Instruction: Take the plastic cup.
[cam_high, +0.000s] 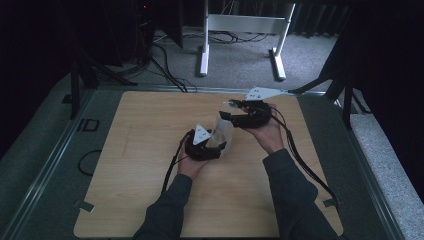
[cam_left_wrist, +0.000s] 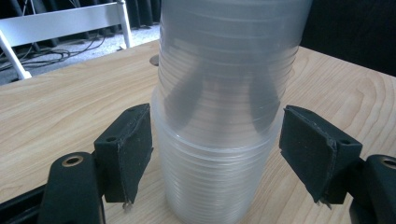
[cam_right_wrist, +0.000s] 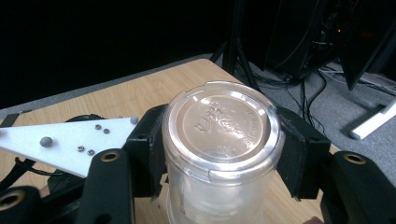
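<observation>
Roughly at mid-frame of the high view, the wooden counter (cam_high: 150, 150) carries one stack of clear plastic cups (cam_high: 220, 133), standing bottom-up just right of centre, and both tools are at it.

My reading is that the work is pulling cups off this nested stack, and that it is at the grip-and-separate stage rather than finished: no single cup stands apart on the counter, so the separating itself looks yet to be done.

In the left gripper view the stack of clear plastic cups (cam_left_wrist: 219, 130) fills the centre of the frame, and a step in its wall shows where the upper part sits over the lower part. The left tool (cam_left_wrist: 215, 154) has its jaws spread to either side of the lower part; the one at the left of the frame stands close against the wall, the one at the right stands clear of it, so this tool is not yet pinching.

In the right gripper view the right tool (cam_right_wrist: 219, 156) is pressed onto the top of the stack, one jaw on each side, just below the embossed cup base (cam_right_wrist: 223, 123) facing up at centre frame.

Counted: one counter, one stack, two tools. How many cups are nested I cannot tell; their ribbed walls blur together.
</observation>
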